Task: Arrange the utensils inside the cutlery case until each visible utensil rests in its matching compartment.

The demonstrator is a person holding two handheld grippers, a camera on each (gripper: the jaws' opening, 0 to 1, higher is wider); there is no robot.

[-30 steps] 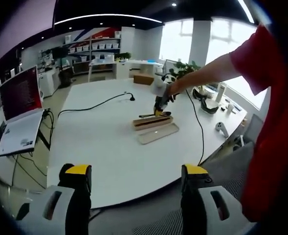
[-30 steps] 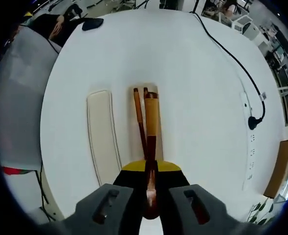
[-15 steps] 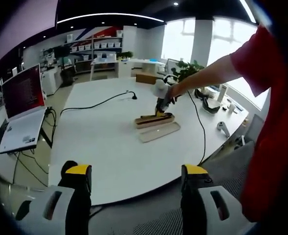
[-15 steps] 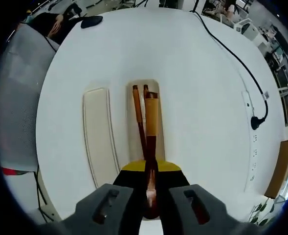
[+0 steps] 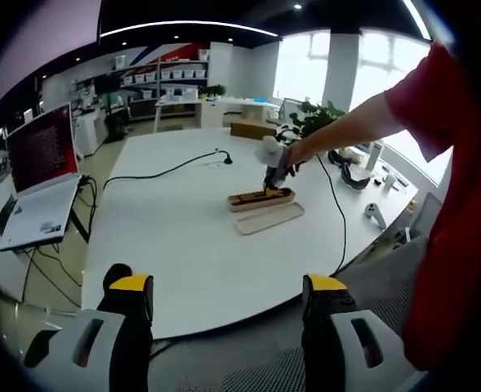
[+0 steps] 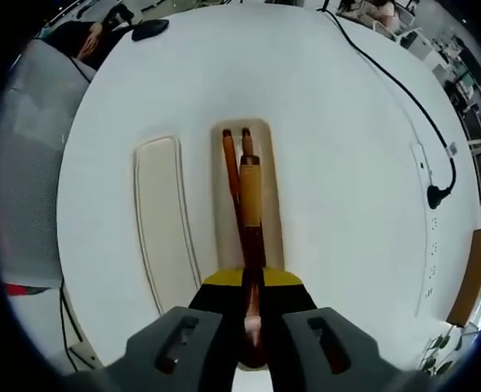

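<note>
— Where was the long brown-and-yellow wooden utensil [image 6: 251, 196]?
— Clamped in the right gripper [image 6: 253, 282], over the beige oblong cutlery case [image 6: 271, 204], mid-table [image 6: 346, 163], beside its lid [image 6: 158, 212].
— And the left gripper [image 5: 224, 287]?
— Jaws apart, holding nothing, off the table's near edge.

An open-plan office or lab, by the look of it: a big white desk [image 5: 183, 237] fills the middle of the left gripper view, a red-screened laptop [image 5: 36, 175] sits at far left, shelves [image 5: 162, 77] of white boxes line the back wall at upper left, bright windows [image 5: 305, 65] glow at upper right, and a black cable [image 5: 158, 173] trails across the desk.
</note>
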